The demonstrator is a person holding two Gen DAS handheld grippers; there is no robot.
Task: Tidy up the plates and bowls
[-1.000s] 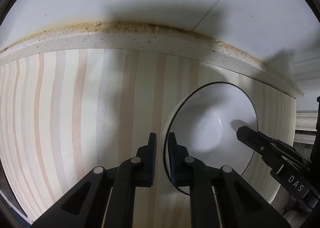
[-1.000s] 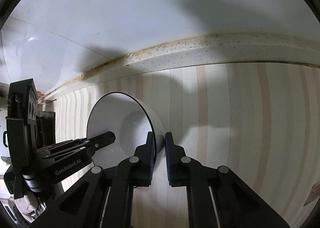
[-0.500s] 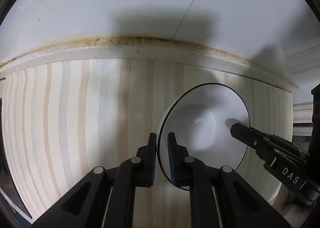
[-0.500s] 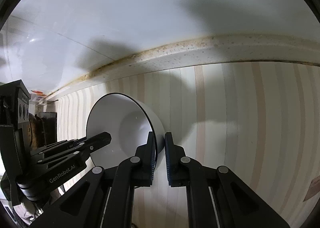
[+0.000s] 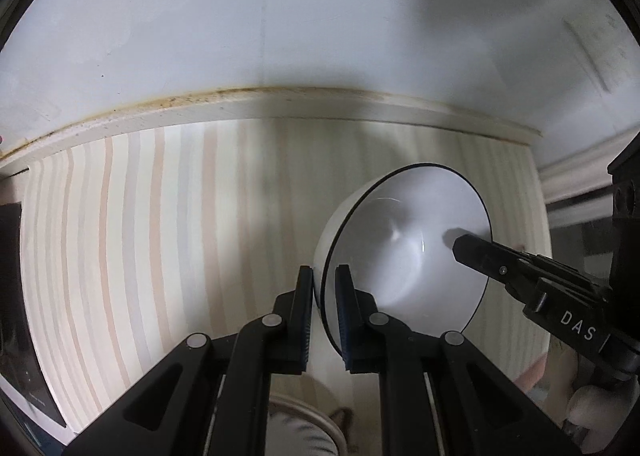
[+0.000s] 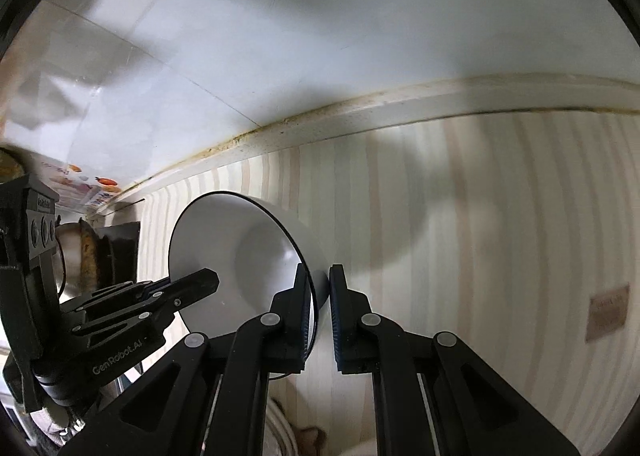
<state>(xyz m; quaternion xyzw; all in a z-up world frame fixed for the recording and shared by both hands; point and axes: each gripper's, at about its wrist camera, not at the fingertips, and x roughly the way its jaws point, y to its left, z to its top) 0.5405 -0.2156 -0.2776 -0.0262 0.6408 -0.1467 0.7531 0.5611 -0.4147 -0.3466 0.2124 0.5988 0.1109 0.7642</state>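
Observation:
A white bowl (image 5: 408,240) with a thin dark rim is held up off the striped counter (image 5: 160,224) by both grippers. My left gripper (image 5: 323,312) is shut on the bowl's left rim. My right gripper (image 6: 320,308) is shut on the opposite rim of the bowl (image 6: 236,252). The right gripper also shows in the left wrist view (image 5: 520,272), reaching in from the right. The left gripper shows in the right wrist view (image 6: 140,296), reaching in from the left.
A white wall (image 5: 320,36) rises behind a stained backsplash ledge (image 5: 280,104). A dark appliance (image 5: 16,296) stands at the counter's left end. The rim of another dish (image 5: 312,420) shows below the left gripper. A brown tag (image 6: 608,312) lies on the counter at right.
Both grippers have lifted the bowl up and back from the counter. The counter's near edge and things below it have come into view.

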